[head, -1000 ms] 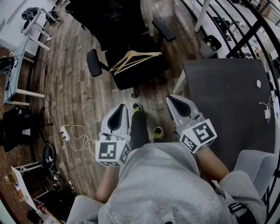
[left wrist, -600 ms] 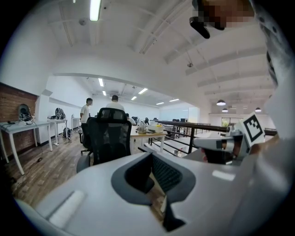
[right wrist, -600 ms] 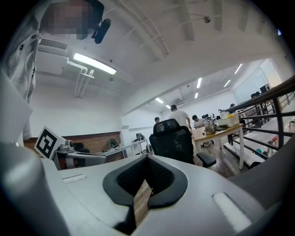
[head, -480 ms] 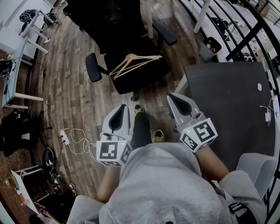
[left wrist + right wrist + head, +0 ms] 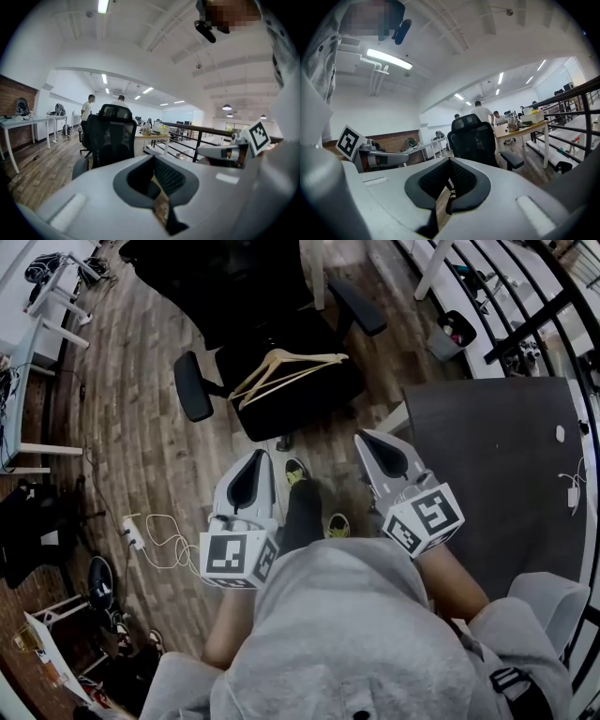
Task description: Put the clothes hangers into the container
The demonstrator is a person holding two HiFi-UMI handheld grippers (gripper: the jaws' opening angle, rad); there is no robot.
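So we're holding the left gripper [image 5: 254,463] and right gripper [image 5: 368,441] both pressed together, nothing pinched. The wooden clothes hangers [image 5: 286,371] lie on the black office chair [image 5: 314,401] seat, well apart from our grippers.

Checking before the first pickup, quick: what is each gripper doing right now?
Left gripper: closed, holding nothing.
Right gripper: closed, holding nothing.

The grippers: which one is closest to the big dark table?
The right gripper: it shows right beside the edge of the dark table, while the left gripper is farther off, over the wooden floor.
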